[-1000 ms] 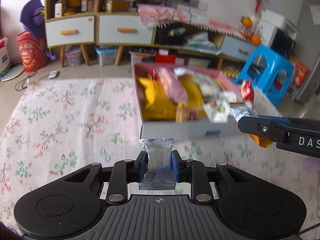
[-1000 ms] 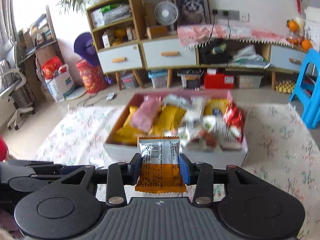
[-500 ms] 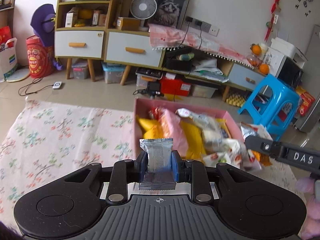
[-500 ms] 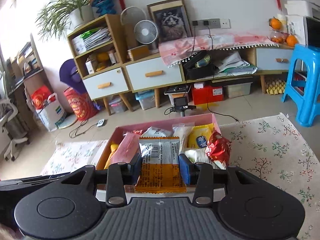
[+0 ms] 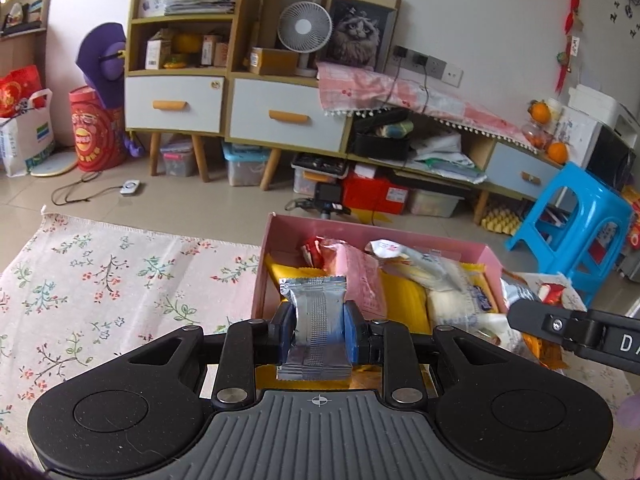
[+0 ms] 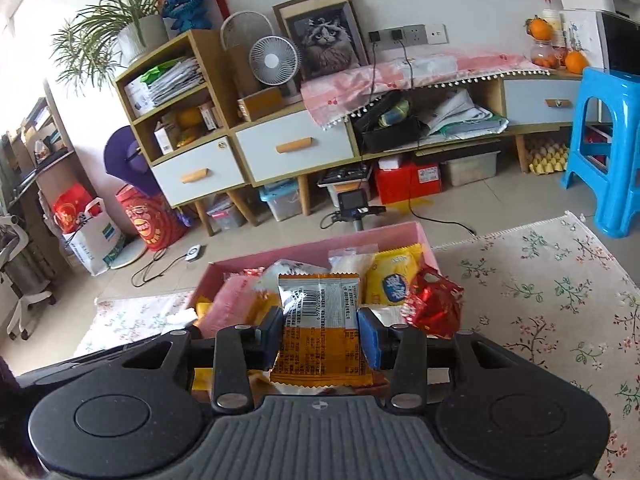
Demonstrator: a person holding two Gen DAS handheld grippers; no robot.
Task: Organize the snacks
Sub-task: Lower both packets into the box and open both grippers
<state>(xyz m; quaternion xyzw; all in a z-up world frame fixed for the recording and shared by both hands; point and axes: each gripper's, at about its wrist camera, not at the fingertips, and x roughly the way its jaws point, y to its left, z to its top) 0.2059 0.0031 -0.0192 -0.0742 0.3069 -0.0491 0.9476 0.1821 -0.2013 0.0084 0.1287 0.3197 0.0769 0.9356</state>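
Clamping a silver packet (image 5: 318,322), left fingers (image 5: 285,330); right fingers (image 6: 371,340) clamp an orange packet (image 6: 320,330).

Bench cover: floral cloth (image 5: 100,280) spread under the scene.
Stool: blue plastic stool (image 6: 608,152) on the floor, beside the cloth's far right edge.
Cabinet: low wooden cabinet (image 5: 256,116) with white drawers and orange handles, along the back wall.
Fan: small white fan (image 6: 275,61) on the cabinet top, next to a framed cat picture (image 6: 326,38).
Plant: potted plant (image 6: 120,32) on the shelf unit.
Oranges: oranges (image 5: 542,112) at the cabinet's right end.
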